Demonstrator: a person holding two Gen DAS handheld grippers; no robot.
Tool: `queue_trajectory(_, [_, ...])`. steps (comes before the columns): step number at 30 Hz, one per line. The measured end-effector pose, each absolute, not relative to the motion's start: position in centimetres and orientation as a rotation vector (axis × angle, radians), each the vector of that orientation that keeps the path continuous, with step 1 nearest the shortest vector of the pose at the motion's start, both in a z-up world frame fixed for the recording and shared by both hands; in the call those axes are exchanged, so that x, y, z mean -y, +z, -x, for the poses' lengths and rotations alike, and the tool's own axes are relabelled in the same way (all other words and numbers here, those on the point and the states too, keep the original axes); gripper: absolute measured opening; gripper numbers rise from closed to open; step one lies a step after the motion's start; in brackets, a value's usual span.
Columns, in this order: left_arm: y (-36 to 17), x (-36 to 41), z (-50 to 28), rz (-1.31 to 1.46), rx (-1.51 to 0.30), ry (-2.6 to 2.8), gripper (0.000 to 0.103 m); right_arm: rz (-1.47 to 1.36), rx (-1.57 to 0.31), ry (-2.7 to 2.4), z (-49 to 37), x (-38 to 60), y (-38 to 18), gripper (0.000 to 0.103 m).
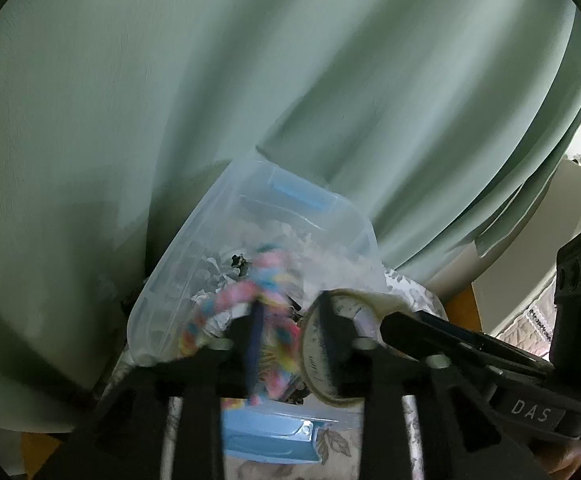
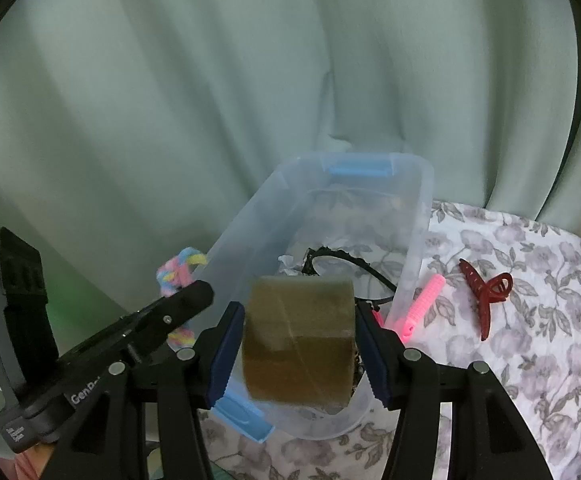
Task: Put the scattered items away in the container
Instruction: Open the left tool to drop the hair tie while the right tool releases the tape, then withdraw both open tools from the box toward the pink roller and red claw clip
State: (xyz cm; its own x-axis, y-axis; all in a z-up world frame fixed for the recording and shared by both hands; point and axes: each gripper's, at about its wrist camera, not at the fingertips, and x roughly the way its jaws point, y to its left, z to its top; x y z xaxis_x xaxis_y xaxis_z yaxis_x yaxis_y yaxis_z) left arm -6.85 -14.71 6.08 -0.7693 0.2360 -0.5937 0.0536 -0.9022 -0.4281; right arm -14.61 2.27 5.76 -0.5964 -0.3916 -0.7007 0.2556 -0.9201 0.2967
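clear plastic container with blue latches sits on a floral-patterned cloth over the desk, in front of a pale green curtain. the right claw is clamped on a roll of brown packing tape, its blue-padded fingers pressing both flat sides of the roll, which hangs over the container's near end. inside the container lie a black toothed headband and some crumpled white paper. the left claw is above the container's left wall with its jaws parted; a braided pastel rope in pink, blue and yellow sits blurred between them, and whether the pads press on it i cannot tell. in the right wrist view that rope shows beside and under the left claw's tip, just outside the container's left wall. on the cloth to the right of the container, a pink hair roller leans against the wall, and a dark red claw clip lies a little further right, apart from it.
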Motion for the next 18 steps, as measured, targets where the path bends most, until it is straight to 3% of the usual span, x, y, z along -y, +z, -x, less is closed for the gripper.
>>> queue_trajectory(3, [6.1,14.6,6.8,1.031,0.645,2.791,0.042,-1.138,0.218,-2.512,14.5,-2.1,5.9,0.06])
queue_trajectory(11, [5.9,14.8,6.8,1.068,0.664,2.796,0.071,-1.146,0.244,-2.525,14.2,-3.2,5.8,0.064])
queue_trajectory(18, [5.9,14.3,6.9,1.087,0.646,2.792,0.08,-1.143,0.271,-2.534,13.5,-4.6,5.8,0.073])
